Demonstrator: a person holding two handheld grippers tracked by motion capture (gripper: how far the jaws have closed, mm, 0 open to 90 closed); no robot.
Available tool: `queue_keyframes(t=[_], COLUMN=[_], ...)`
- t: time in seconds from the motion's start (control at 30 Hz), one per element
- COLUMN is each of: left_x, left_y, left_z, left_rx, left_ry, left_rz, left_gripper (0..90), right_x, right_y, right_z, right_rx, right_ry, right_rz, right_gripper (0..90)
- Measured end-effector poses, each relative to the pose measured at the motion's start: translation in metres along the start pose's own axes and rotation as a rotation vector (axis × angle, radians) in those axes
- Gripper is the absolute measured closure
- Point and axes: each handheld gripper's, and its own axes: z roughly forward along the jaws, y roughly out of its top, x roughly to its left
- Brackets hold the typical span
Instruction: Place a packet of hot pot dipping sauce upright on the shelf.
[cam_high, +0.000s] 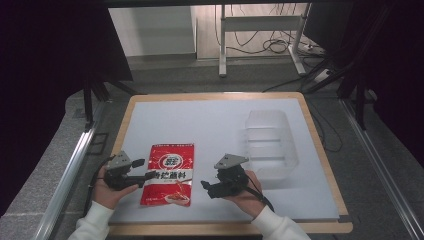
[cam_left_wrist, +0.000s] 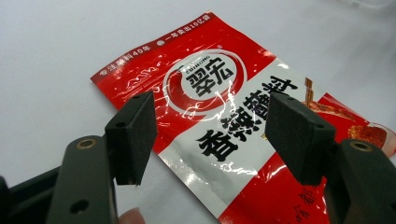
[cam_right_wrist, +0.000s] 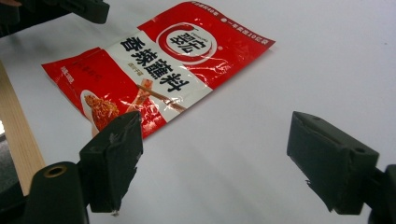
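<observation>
The flat red and white glossy foil seasoning pouch (cam_high: 168, 174) lay face-up near the front edge of the white table mat (cam_high: 210, 125), between the 2 grippers. The left gripper (cam_left_wrist: 212, 133) was spread wide, jaws straddling the pouch's edge, nothing gripped. The right gripper (cam_right_wrist: 217, 161) was also apart, just beside the pouch over bare mat. The clear plastic bin (cam_high: 270, 145) sat well apart, to the right. Risk: slick flat film could slide or crumple under a pinch; pads might scrape the mat instead.
</observation>
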Motion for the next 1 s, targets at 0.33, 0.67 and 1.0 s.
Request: queue_keyframes(t=[0.33, 0.67, 1.0], left_x=[0.001, 0.004, 0.004], left_y=[-0.001, 0.0, 0.002], left_z=[0.0, 0.001, 0.005], left_rx=[0.004, -0.006, -0.006], left_ry=[0.011, -0.005, -0.01], left_rz=[0.001, -0.001, 0.004], left_gripper=[33.7, 33.8, 33.8], right_x=[-0.005, -0.018, -0.04], right_y=[0.016, 0.047, 0.075], right_z=[0.004, 0.021, 0.056], right_rx=[0.012, 0.045, 0.111], right_ry=[0.042, 0.083, 0.119], right_rz=[-0.011, -0.01, 0.035], right_gripper=[21.7, 25.3, 24.7])
